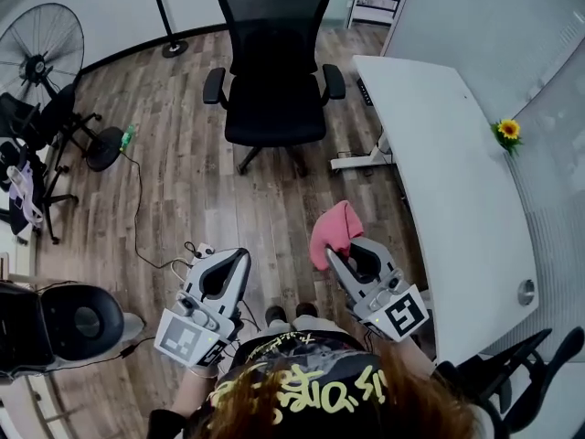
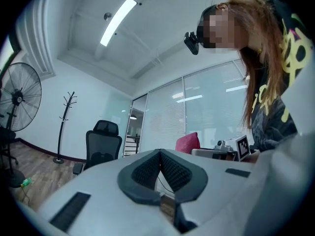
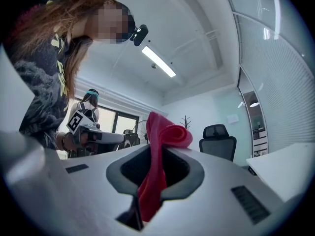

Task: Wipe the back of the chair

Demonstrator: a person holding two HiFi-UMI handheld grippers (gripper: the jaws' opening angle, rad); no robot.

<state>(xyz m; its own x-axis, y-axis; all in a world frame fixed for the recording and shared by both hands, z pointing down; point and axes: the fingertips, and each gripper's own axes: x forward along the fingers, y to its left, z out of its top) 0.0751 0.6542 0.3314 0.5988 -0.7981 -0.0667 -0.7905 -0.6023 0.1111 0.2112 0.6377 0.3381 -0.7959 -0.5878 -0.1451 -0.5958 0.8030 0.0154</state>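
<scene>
A black mesh office chair with armrests stands on the wood floor ahead of me, its seat facing me and its backrest away. It shows small in the left gripper view as the chair and in the right gripper view as the chair. My right gripper is shut on a pink cloth, which bunches above the jaws as the cloth. My left gripper is shut with nothing in it, jaws pressed together. Both grippers hover well short of the chair.
A long white desk runs along the right, with a small yellow flower at its far edge. A standing fan and a coat stand sit at the left and back. A black stool is at my left.
</scene>
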